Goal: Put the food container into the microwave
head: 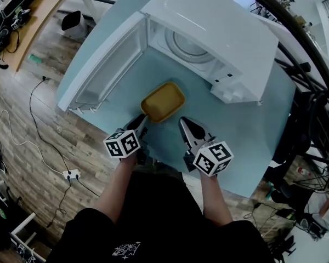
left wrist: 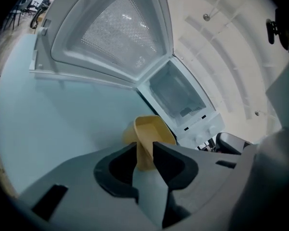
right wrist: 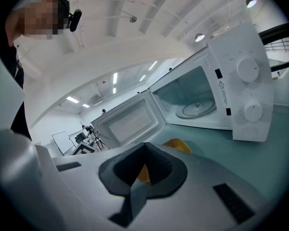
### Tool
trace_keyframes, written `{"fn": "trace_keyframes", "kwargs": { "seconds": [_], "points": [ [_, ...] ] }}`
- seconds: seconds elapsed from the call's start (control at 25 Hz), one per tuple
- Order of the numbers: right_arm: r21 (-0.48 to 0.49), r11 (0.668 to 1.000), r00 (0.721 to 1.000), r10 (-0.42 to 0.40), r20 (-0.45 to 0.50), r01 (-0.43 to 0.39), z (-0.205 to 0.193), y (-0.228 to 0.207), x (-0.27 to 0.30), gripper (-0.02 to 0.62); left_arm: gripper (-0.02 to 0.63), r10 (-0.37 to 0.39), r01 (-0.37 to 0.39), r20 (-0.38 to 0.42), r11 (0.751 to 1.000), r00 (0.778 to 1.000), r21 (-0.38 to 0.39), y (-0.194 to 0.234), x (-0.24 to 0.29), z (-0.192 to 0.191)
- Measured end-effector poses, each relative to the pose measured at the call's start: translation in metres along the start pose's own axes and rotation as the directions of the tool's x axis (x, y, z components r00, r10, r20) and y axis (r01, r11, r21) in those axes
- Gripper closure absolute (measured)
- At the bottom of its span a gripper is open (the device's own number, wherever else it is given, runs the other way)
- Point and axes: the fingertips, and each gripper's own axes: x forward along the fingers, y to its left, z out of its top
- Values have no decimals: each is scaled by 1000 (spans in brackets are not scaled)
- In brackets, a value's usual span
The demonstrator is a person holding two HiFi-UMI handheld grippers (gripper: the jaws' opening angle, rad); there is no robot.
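My left gripper (head: 141,120) is clamped on the near rim of the container (head: 163,101), which is over the table (head: 247,130) just in front of the open microwave (head: 219,32). My right gripper (head: 186,124) has its 2 jaws together, empty, beside the container.

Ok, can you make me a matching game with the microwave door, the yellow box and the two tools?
Things:
1. microwave door
2. food container
3. left tool
4. right tool

States:
A. shut, holding nothing
B. swung wide open
C. yellow, not inside yet
D. clamped on the container's rim

Pairs: 1-B, 2-C, 3-D, 4-A
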Motion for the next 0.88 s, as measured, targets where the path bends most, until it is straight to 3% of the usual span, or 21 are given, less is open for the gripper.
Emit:
{"fn": "trace_keyframes", "kwargs": {
  "seconds": [0.52,0.88],
  "points": [
    [11,1000,1000,-17,5,17,3,-11,-4,589,505,78,-78,-4,996,997,-37,9,11,6],
    [15,1000,1000,-25,13,25,5,-13,-7,589,529,114,-116,-29,988,993,-104,8,14,12]
  ]
}}
